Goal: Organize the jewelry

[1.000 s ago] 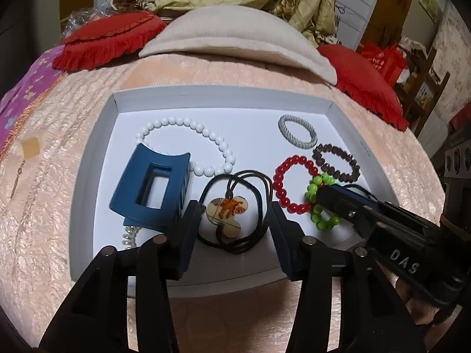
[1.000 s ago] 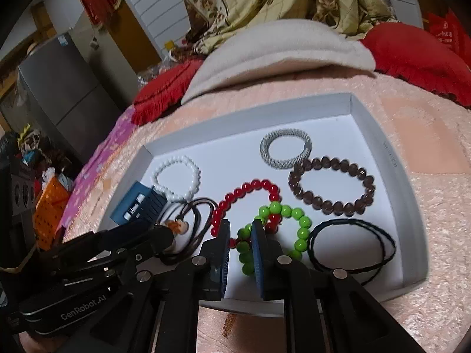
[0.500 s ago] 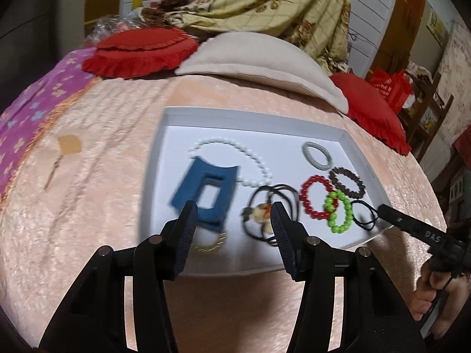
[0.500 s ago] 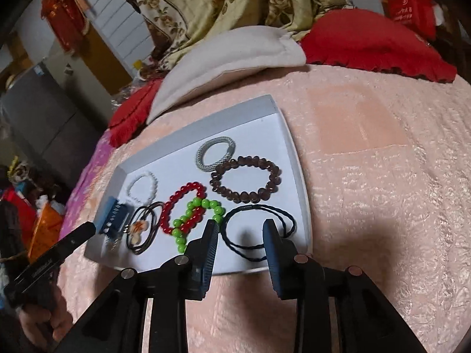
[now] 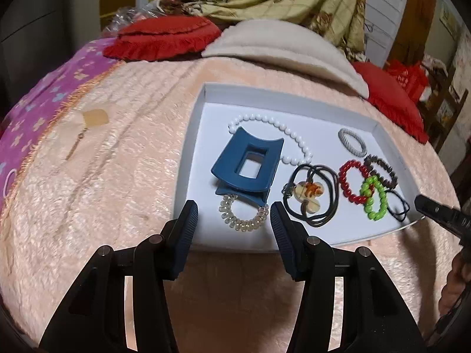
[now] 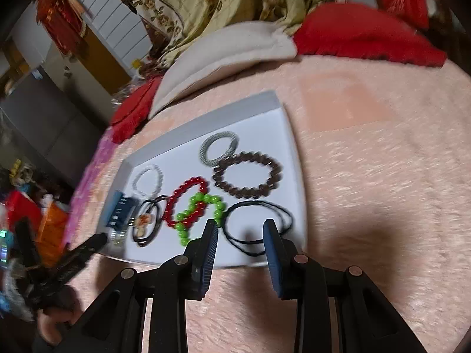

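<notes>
A white tray (image 5: 194, 135) lies on the peach bedspread and holds the jewelry: a blue hair claw (image 5: 247, 166), a white bead bracelet (image 5: 294, 138), a clear coil hair tie (image 5: 244, 220), a pendant on a dark cord (image 5: 310, 195), red (image 5: 350, 182), green (image 5: 376, 203) and brown (image 5: 382, 167) bead bracelets, a silver bangle (image 5: 351, 142) and a black cord (image 6: 259, 229). My left gripper (image 5: 234, 217) is open and empty at the tray's near edge. My right gripper (image 6: 240, 235) is open and empty over the black cord's near side.
A cream pillow (image 5: 285, 44) and red cushions (image 5: 162, 38) lie behind the tray. A purple blanket (image 5: 38, 103) covers the bed's left side. A small tan patch (image 5: 94, 117) lies on the bedspread left of the tray.
Both grippers have pulled back from the tray toward the near side. The right gripper's jaws have opened, leaving the green bracelet lying in the tray. The view has widened.
</notes>
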Demonstrator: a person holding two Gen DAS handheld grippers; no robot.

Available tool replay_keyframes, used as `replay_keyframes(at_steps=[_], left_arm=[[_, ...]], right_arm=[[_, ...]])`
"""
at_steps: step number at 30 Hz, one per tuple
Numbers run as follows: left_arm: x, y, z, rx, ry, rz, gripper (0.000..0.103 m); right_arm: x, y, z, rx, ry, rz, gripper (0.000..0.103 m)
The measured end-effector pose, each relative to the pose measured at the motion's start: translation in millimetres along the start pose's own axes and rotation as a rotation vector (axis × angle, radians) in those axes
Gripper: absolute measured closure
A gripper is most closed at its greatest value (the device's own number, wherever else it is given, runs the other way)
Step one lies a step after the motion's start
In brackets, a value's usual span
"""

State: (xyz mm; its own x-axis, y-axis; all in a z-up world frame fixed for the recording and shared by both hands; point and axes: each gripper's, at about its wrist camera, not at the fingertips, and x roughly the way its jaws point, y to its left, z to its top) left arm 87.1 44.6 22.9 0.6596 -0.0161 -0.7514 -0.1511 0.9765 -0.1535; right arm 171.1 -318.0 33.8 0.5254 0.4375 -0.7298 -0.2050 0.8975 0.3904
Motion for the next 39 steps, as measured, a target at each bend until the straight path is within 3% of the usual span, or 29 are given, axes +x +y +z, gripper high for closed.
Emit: replay_keyframes(at_steps=[2,3,5,6,7,12,16,18,23,29,33,39], left_arm=[[-18.4,-3.0,-0.4,-0.003,-0.054,-0.021,0.049],[-29.2,-5.7,-1.0,0.004,-0.085,-0.029,0.037],[-54.3,-10.6,-6.8,0.022,-0.174,-0.028,0.013],[-64.2,-12.6,-9.2,0.032,-0.212,-0.012,0.004],[-74.5,-16.5,-11.8,0.049,-0.246,0.005,0.001],[-88.4,-26.6,-5.5,0.113,-0.240,0.076,0.001],[-103.6,-30.0,-1.6,0.148,-0.335,0.121,0.001],[-103.7,-29.1,2.0,0.128,-0.346,0.129,0.001],[-85.2,-18.2,7.5,0.026,-0.275,0.134,0.001],[-59.5,-18.2,0.8,0.035,-0.172,0.057,0.001],[-59.0,-25.9,-2.1,0.039,-0.155,0.018,0.001],[-47.5,-29.5,-4.1,0.027,-0.057,-0.038,0.001]], right_arm=[[-12.3,16.1,-0.4,-0.104,-0.040,-0.104,0.070],[-19.2,24.8,-2.6,-0.139,-0.048,-0.114,0.065],[-30.5,36.6,-11.8,-0.154,-0.051,-0.100,0.040],[-35.8,43.0,-18.1,-0.158,-0.059,-0.108,0.020],[-39.6,47.9,-22.4,-0.167,-0.070,-0.123,0.015],[-51.7,70.4,-28.2,-0.202,-0.111,-0.119,0.007],[-47.1,73.4,-31.5,-0.227,-0.077,-0.147,0.007],[-48.3,72.8,-32.6,-0.233,-0.074,-0.152,0.007],[-56.0,78.1,-30.5,-0.265,-0.107,-0.168,0.007],[-73.6,78.5,-28.1,-0.258,-0.241,-0.242,0.003],[-69.0,68.9,-28.1,-0.189,-0.202,-0.169,0.003],[-61.1,68.1,-31.8,-0.175,-0.166,-0.221,0.003]])
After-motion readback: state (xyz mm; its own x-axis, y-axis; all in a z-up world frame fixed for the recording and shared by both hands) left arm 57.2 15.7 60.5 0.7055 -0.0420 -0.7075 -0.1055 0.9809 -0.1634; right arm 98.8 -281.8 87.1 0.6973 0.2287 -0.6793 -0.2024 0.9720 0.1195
